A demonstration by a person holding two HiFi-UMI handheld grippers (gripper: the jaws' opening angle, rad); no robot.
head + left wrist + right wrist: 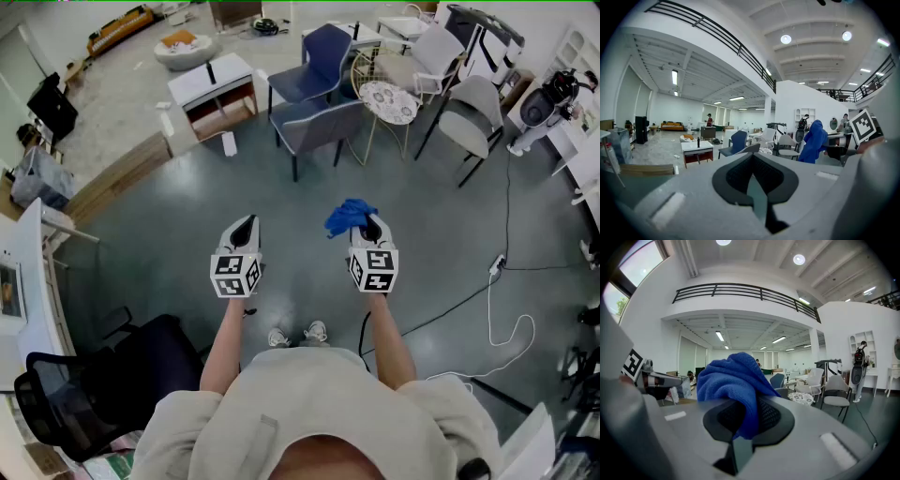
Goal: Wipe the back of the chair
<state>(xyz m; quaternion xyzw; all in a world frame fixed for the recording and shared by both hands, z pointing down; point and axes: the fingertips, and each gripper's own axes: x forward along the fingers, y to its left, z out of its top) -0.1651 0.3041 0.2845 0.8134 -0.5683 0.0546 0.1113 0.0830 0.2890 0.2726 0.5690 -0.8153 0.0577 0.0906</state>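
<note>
cloth (731,380) clamped in r gripper (744,414); l gripper (754,165) closed.

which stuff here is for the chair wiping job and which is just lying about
For the job:
blue cloth, clamped in the right gripper
grey chair ahead, probably the one to wipe

Lying about:
white low table
round table
floor cable
</note>
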